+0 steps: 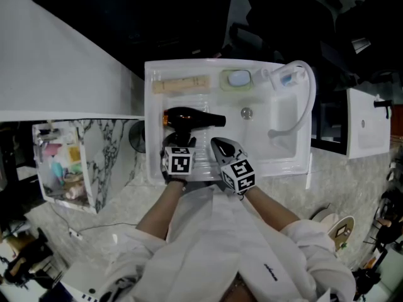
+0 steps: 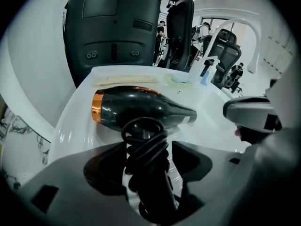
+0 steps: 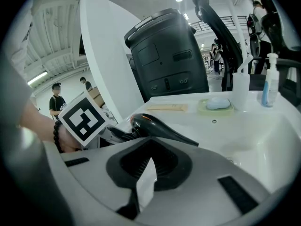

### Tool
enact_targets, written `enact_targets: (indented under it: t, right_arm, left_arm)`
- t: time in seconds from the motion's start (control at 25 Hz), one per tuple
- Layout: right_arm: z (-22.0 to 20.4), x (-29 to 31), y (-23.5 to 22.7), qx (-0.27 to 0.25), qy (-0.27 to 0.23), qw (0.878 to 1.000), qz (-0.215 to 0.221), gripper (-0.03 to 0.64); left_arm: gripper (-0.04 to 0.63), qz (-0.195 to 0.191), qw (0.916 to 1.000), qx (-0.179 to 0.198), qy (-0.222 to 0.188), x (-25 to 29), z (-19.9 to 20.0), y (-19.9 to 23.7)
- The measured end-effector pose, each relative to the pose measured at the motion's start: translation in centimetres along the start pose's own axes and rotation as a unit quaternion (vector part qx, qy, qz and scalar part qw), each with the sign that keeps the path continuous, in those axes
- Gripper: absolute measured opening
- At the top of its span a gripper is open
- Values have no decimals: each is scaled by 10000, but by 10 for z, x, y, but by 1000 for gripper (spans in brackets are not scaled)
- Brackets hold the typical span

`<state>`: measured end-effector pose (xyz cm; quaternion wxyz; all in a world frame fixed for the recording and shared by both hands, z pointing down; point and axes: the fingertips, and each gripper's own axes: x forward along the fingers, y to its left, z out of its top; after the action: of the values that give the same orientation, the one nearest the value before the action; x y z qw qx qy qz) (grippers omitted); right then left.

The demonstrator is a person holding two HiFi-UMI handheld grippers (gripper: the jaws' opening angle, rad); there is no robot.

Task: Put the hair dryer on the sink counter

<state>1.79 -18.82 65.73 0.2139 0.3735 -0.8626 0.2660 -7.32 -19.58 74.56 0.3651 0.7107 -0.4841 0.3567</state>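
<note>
The black hair dryer (image 1: 189, 118) lies on its side on the white sink counter (image 1: 155, 106), on the ridged flat left of the basin (image 1: 284, 121). Its copper-ringed rear end points left, its nozzle points right toward the drain (image 1: 247, 112), and its handle points toward the near edge. The left gripper (image 1: 179, 145) reaches in from the near side with its claw spread wide. In the left gripper view the handle, wound round with its black cord (image 2: 141, 166), stands between the two jaws of the left gripper (image 2: 146, 147). White counter shows on either side of the cord, so the pads do not press on it. The dryer body (image 2: 141, 108) lies just beyond the jaw tips. The right gripper (image 1: 220, 146) rests just right of the handle and near the nozzle. Its claw is drawn together to a thin sliver and has nothing in it. Its own view shows the meeting jaws of the right gripper (image 3: 149, 147), with the dryer (image 3: 160, 128) off to the left beyond them. Along the far edge of the sink sit a flat beige packet (image 1: 182, 84), a green soap dish (image 1: 238, 78) holding a pale bar, and a pump bottle (image 1: 286, 77). A large black bin (image 2: 113, 27) stands behind the sink. To the left of the sink is a marbled cabinet (image 1: 110, 153), with a clear organizer (image 1: 60, 165) of small items beside it.
</note>
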Motion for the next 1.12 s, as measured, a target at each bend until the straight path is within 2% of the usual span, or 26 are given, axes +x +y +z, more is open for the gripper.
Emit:
enact_targets:
  t: [0.32, 0.52, 0.72, 0.84, 1.0, 1.12]
  right_arm:
    - [5, -14, -8, 79, -103, 9999, -107, 17]
    - [15, -27, -12, 209, -268, 9993, -163, 17]
    - [32, -46, -13, 313, -548, 9978, -213, 17]
    - [47, -61, -12, 413, -786, 9958, -236, 17]
    - [69, -81, -9, 364, -1117, 9927, -257, 17]
    - [80, -92, -7, 230, -1276, 9911, -289, 17]
  left_arm:
    - [298, -11, 9996, 26, -285, -30, 13, 2]
    - [298, 52, 9973, 93, -724, -64, 37, -1]
    - [295, -64, 9928, 153, -1186, -93, 65, -14]
    - [245, -90, 9882, 265, -1506, -111, 83, -24]
    - [110, -17, 9788, 382, -2013, -135, 105, -31]
    - [58, 54, 9719, 395, -2319, -151, 118, -32]
